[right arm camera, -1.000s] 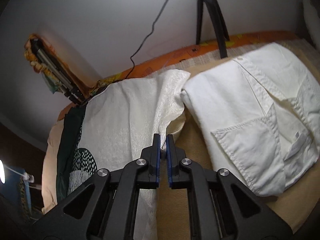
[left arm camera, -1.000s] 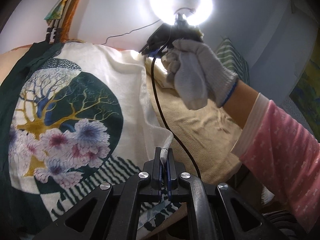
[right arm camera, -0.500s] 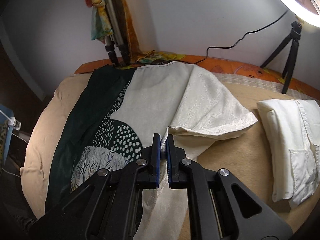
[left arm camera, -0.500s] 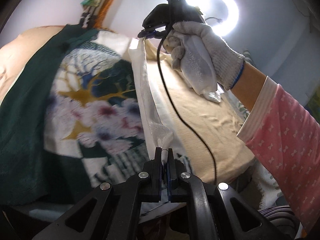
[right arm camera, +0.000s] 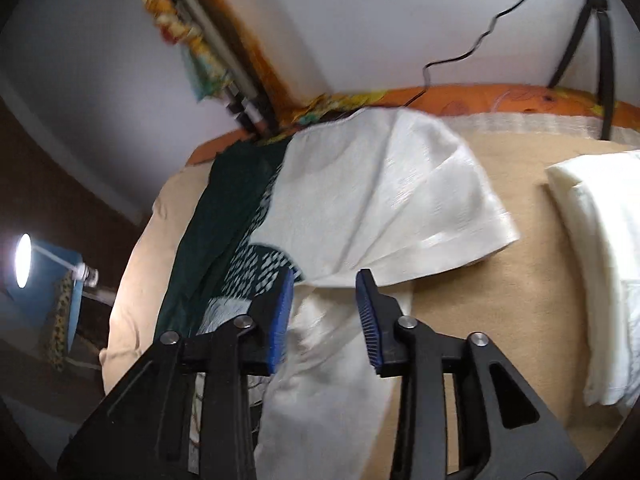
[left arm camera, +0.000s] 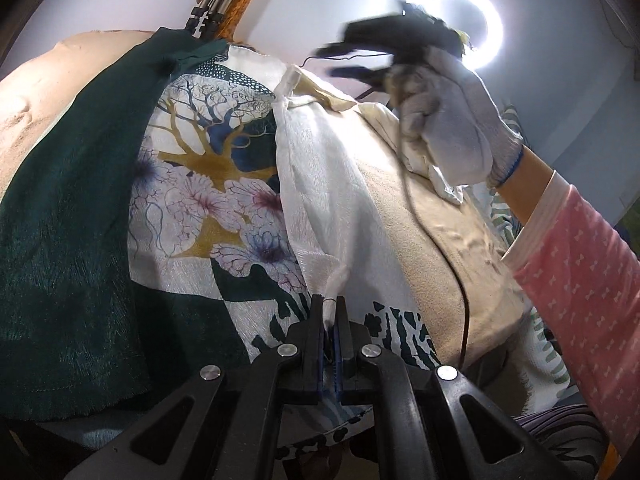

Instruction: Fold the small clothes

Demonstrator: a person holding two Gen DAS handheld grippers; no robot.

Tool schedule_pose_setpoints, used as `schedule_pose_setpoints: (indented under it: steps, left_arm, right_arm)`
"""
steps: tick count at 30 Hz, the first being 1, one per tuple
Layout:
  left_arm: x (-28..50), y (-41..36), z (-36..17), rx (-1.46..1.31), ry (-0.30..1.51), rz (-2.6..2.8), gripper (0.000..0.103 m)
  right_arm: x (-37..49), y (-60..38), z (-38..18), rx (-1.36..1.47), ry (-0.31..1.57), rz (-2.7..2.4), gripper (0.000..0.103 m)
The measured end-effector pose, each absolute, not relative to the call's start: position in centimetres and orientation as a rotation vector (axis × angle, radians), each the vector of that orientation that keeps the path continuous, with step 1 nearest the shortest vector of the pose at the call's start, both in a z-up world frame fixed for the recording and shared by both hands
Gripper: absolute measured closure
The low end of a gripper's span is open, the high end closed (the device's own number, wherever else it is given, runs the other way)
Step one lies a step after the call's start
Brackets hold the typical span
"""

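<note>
A cream and dark green shirt with a tree and flower print (left arm camera: 208, 184) lies on a beige blanket (left arm camera: 432, 248). Its right side is folded over, showing the white inside (left arm camera: 320, 200). My left gripper (left arm camera: 329, 320) is shut on the shirt's lower hem edge. My right gripper (right arm camera: 325, 300) is open above the folded sleeve (right arm camera: 384, 208), and holds nothing. It also shows blurred in the left wrist view (left arm camera: 360, 60), held by a gloved hand (left arm camera: 452, 128).
A folded white shirt (right arm camera: 600, 256) lies at the right on the blanket (right arm camera: 500, 320). Tripod legs (right arm camera: 600, 40) and a cable (right arm camera: 480, 40) stand by the wall behind. A ring light (left arm camera: 476, 28) shines above. A blue lamp stand (right arm camera: 60, 288) is at the left.
My right gripper has opened and let go of the shirt's sleeve edge, which now lies folded over. My left gripper still holds the hem.
</note>
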State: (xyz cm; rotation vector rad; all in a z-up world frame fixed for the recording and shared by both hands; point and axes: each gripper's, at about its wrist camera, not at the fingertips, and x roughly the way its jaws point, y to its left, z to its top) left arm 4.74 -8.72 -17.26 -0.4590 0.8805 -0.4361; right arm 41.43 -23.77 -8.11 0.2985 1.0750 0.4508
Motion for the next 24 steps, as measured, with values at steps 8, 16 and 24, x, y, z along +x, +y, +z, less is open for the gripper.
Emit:
schedule_pose_setpoints:
  steps: [8,16,24]
  left_arm:
    - [5.4,-8.6,-17.4,-0.47,0.877,-0.44,0.103]
    - [5.7,-8.0,-17.7,-0.507,0.881,-0.447,0.103]
    - [5.2,-6.8,-17.9,-0.539,0.873,-0.45,0.103]
  right_arm:
    - [46.2,-28.7,-11.4,0.366,1.096,0.212,0.046]
    - [47.5,-25.4,-13.4,0.26,1.179,0.256,0.098]
    - [49.7,-19.1,-7.4,0.197,1.095,0.32,0.099]
